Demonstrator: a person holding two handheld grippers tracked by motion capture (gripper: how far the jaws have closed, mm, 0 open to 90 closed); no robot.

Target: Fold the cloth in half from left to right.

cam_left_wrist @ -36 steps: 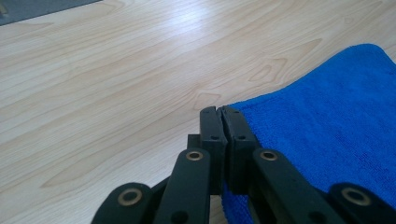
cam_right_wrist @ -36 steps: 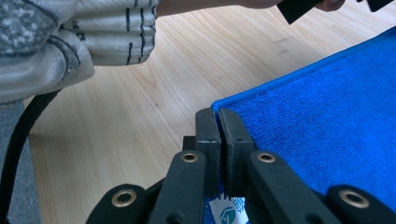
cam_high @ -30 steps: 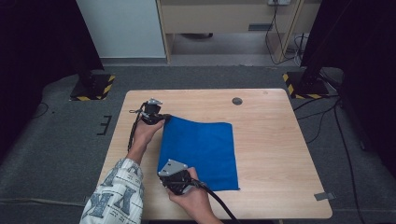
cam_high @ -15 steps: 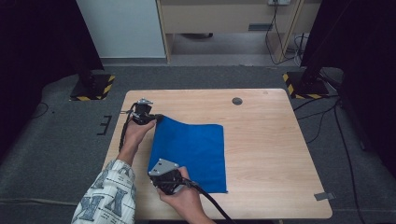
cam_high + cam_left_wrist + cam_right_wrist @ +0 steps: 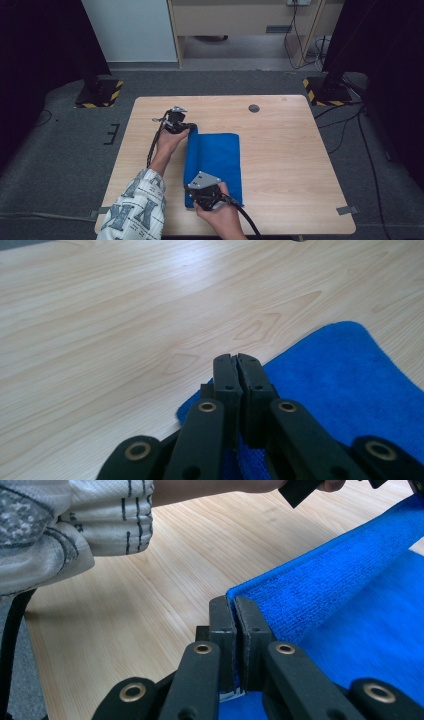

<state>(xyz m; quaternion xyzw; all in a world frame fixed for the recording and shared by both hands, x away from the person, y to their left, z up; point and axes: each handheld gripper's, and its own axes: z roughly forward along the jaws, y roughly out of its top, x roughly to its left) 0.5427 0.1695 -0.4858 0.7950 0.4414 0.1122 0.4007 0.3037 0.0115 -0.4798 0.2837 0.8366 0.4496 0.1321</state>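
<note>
Clearly the blue cloth point(image 5: 215, 167) lay lengthwise away from the person on the tabletop point(image 5: 290, 165), its left edge lifted and folding rightward over the rest. The left hand-held gripper point(image 5: 186, 128) was clamped on the far left corner, the right hand-held gripper point(image 5: 197, 197) on the near left corner, both jaws pinched tight on cloth, each beside its own end.
</note>
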